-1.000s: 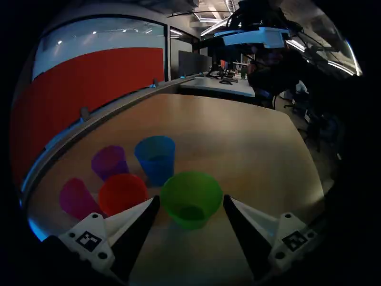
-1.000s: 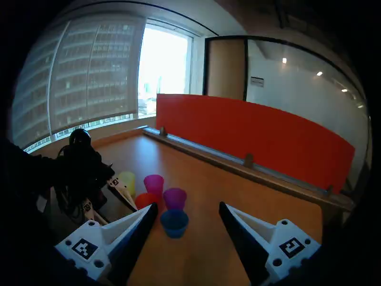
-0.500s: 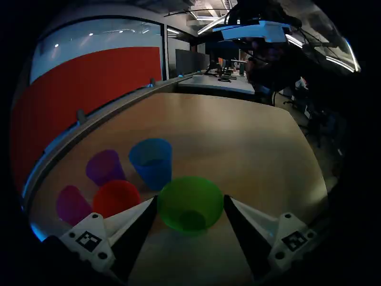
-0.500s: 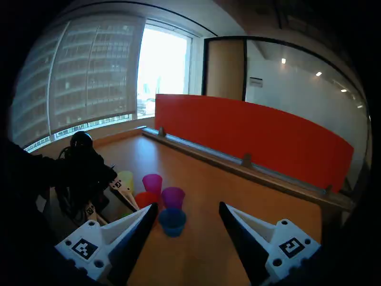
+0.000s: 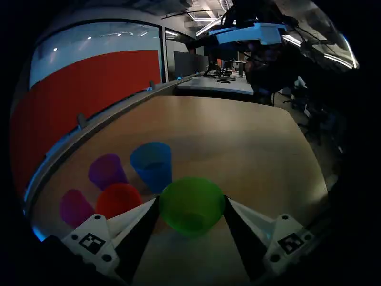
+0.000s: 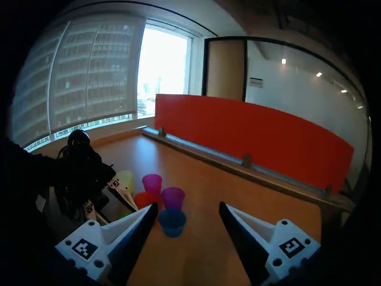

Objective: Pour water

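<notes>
A green cup (image 5: 191, 212) stands on the wooden table (image 5: 228, 133), right between the tips of my left gripper (image 5: 190, 202). Its rim reaches both fingers, which stay spread wide, so the gripper is open. A blue cup (image 5: 153, 164) stands just behind it, with a red cup (image 5: 118, 200), a purple cup (image 5: 106, 170) and a magenta cup (image 5: 74, 207) to the left. My right gripper (image 6: 187, 209) is open with nothing in it, above the table. The blue cup (image 6: 172, 222) lies just ahead of it. Farther left a dark-sleeved hand holds the left gripper (image 6: 112, 198).
A red partition (image 6: 257, 131) on a rail runs along the table's far edge. A yellowish cup (image 6: 126, 180) stands behind the left gripper's finger. The person's dark figure (image 5: 281, 62) stands across the table. Bare wood (image 6: 214, 238) stretches to the right of the cups.
The left gripper has crept forward, so the green cup now sits deeper between its fingertips. Finger spacing looks unchanged. The right gripper has barely moved.
</notes>
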Action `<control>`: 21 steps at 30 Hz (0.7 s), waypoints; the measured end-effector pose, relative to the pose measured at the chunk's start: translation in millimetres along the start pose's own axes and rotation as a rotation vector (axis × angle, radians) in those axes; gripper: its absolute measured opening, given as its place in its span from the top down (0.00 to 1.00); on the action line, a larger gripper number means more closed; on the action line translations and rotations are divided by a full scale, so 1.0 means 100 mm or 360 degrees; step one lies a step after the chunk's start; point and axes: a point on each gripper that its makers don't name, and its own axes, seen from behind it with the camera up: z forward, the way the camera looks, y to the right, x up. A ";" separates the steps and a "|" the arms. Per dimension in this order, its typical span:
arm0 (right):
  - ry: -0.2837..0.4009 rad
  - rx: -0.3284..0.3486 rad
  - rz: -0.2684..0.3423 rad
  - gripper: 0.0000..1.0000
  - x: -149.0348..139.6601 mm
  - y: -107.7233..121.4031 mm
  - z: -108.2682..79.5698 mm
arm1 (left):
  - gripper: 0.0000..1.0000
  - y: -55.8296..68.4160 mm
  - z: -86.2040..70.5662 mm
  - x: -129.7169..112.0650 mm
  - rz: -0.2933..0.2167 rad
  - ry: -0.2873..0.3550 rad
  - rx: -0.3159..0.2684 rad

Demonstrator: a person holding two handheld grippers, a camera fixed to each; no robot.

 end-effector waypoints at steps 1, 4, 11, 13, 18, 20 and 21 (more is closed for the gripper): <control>0.0000 0.0001 0.0000 0.01 0.00 0.00 0.00 | 0.09 -0.01 -0.02 0.01 -0.0002 0.0005 0.0004; 0.0000 0.0003 0.0001 0.01 0.00 -0.01 0.01 | 0.09 -0.02 -0.08 0.05 -0.0013 0.0022 0.0014; 0.0002 0.0013 -0.0007 0.01 0.03 -0.04 0.05 | 0.09 -0.08 -0.28 0.14 -0.0069 0.0087 0.0028; 0.0003 0.0017 -0.0009 0.01 0.03 -0.05 0.06 | 0.09 -0.11 -0.34 0.18 -0.0085 0.0111 0.0042; 0.0007 0.0029 -0.0011 0.01 0.03 -0.09 0.09 | 0.09 -0.21 -0.50 0.28 -0.0106 0.0172 0.0093; 0.0008 0.0033 -0.0012 0.01 0.03 -0.10 0.10 | 0.09 -0.24 -0.57 0.33 -0.0108 0.0195 0.0112; 0.0009 0.0034 -0.0012 0.01 0.03 -0.10 0.11 | 0.09 -0.25 -0.60 0.35 -0.0107 0.0206 0.0119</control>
